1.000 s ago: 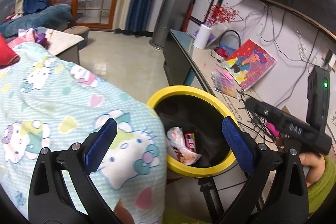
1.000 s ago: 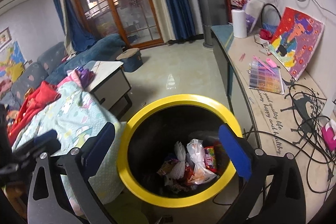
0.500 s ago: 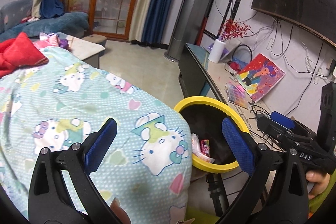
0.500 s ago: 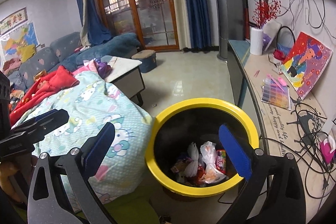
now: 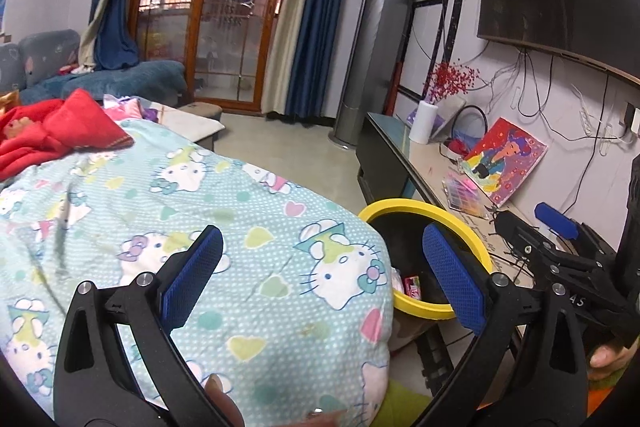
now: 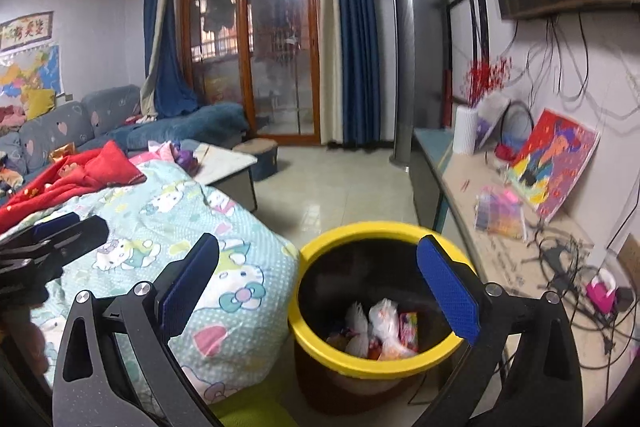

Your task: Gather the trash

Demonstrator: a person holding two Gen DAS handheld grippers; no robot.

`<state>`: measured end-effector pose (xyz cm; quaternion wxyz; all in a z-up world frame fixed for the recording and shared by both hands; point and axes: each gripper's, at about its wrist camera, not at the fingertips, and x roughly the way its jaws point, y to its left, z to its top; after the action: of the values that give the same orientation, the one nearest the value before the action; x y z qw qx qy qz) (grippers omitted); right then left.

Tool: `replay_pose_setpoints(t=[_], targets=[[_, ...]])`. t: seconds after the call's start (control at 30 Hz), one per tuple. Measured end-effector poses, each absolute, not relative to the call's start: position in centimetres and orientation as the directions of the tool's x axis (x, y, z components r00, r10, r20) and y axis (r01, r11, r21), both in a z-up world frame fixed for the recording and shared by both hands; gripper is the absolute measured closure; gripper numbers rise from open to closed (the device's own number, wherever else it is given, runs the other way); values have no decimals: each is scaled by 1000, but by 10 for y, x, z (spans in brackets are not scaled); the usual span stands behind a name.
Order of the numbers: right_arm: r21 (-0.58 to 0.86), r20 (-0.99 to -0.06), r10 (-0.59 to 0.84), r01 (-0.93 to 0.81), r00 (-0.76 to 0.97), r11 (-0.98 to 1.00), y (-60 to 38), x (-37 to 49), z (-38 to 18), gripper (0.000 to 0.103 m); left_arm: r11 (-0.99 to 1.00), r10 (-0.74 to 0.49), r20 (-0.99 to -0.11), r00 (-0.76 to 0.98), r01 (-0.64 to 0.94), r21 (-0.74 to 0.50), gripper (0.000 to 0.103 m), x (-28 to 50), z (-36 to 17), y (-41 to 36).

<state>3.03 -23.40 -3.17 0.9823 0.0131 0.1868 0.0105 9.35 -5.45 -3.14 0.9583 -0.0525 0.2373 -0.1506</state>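
Apparently both grippers hang empty with jaws spread wide, the left gripper (image 5: 324,267) over the blanket (image 5: 200,211), the right gripper (image 6: 316,285) beside the bin (image 6: 384,307); the trash (image 6: 376,331) lies in the bin, likely freshly dropped

Cartoon-cat quilt (image 5: 240,227) under red garment (image 5: 60,131), colourful painting (image 6: 554,163) leaning on wall, white vase (image 6: 466,129)

Yellow rim, dark inside — the bin (image 6: 384,367).
Beside it, a pale blue quilt (image 5: 248,227) with white cat print — red cloth (image 5: 60,131) beyond.
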Motion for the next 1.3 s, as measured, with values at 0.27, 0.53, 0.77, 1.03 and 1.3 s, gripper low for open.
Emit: replay_pose_setpoints(t=[0.27, 0.53, 0.77, 1.03, 1.3], targets=[[-35, -291, 1, -12, 957, 999, -217, 18, -40, 6, 965, -259, -391, 883, 216, -150, 11, 71, -30, -30], [-81, -318, 57, -87, 947, 993, -196, 14, -45, 6, 969, -237, -362, 901, 194, -152, 11, 61, -29, -24], [-75, -305, 47, -73, 951, 994, -197, 14, -43, 6, 971, -231, -364, 902, 190, -145, 11, 58, -29, -25], [-61, -313, 39, -61, 949, 996, -202, 17, -44, 6, 973, -224, -366, 903, 185, -140, 11, 56, -31, -25], [-65, -314, 45, -68, 948, 996, -200, 17, -45, 6, 973, -222, -366, 903, 183, -140, 11, 56, -30, -25]])
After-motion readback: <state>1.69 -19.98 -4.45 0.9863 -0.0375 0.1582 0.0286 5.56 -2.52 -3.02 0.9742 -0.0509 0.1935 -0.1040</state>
